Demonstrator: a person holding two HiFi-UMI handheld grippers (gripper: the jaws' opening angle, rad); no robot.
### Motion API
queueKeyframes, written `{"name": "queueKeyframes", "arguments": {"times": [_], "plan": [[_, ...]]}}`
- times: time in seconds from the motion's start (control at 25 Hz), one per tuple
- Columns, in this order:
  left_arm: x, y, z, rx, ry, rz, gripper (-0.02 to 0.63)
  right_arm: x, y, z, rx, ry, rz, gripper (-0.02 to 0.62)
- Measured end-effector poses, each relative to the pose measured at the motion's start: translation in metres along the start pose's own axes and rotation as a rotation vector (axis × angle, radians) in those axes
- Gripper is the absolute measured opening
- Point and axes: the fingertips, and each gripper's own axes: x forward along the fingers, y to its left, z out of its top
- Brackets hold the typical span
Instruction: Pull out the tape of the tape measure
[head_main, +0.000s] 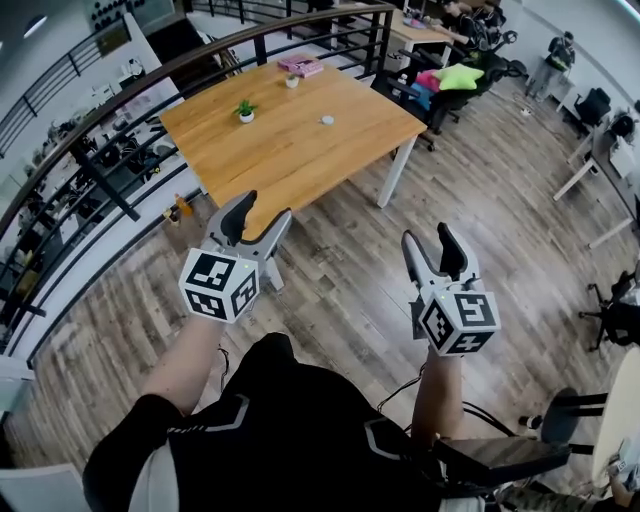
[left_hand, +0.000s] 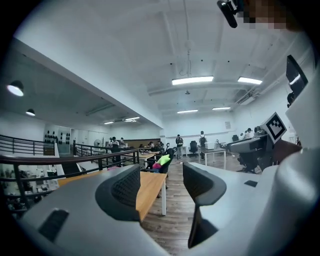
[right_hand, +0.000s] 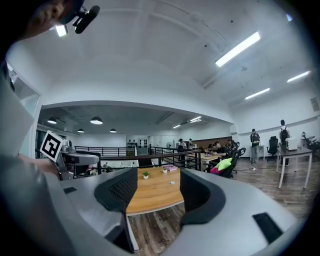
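Head view. Wooden desk (head_main: 290, 150) stands far of centre, alongside a black railing (head_main: 120, 110). On the desk:
- potted plant (head_main: 245, 110), far left
- second small pot (head_main: 291, 80) and pink flat item (head_main: 301, 65), at the far edge
- small pale round object (head_main: 327, 120), toward the right and apart from the rest; possibly the tape measure, but too small to tell

Held near, above the plank floor (head_main: 340, 290), are the left gripper (head_main: 265, 210) and the right gripper (head_main: 427, 235). Both point toward the desk, well apart from it and touching nothing. An office chair with a green cushion (head_main: 458, 75) sits far right.

Left gripper view. The fingers (left_hand: 125, 187) are spread wide apart with nothing between them. The gap shows the desk's corner and the floor. The right gripper's marker cube (left_hand: 275, 127) is at right.

Right gripper view. The fingers (right_hand: 120, 190) are spread wide apart and grip nothing. Far off through the gap is the desk top with the potted plant, the pink flat item and the small pale round object lying on it. The left gripper's marker cube (right_hand: 51, 145) is at left.
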Motion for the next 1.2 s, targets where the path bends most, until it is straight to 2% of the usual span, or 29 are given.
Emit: {"name": "queueKeyframes", "arguments": {"times": [0.16,0.36,0.72,1.2], "plan": [[0.019,0.013,0.000,0.004,-0.005,0.017,0.282,0.021,-0.008,0.001,-0.003,-0.002,0.013,0.275],[0.066,0.033,-0.001,-0.010,-0.011,-0.002,0.282,0.059,-0.029,0.005,-0.028,0.015,-0.007,0.275],[0.149,0.111,0.000,-0.043,-0.048,-0.013,0.282,0.165,-0.037,0.020,-0.087,0.037,0.011,0.272],[0.218,0.208,0.000,-0.087,-0.021,0.002,0.282,0.294,-0.036,0.030,-0.091,0.095,0.048,0.267]]}}
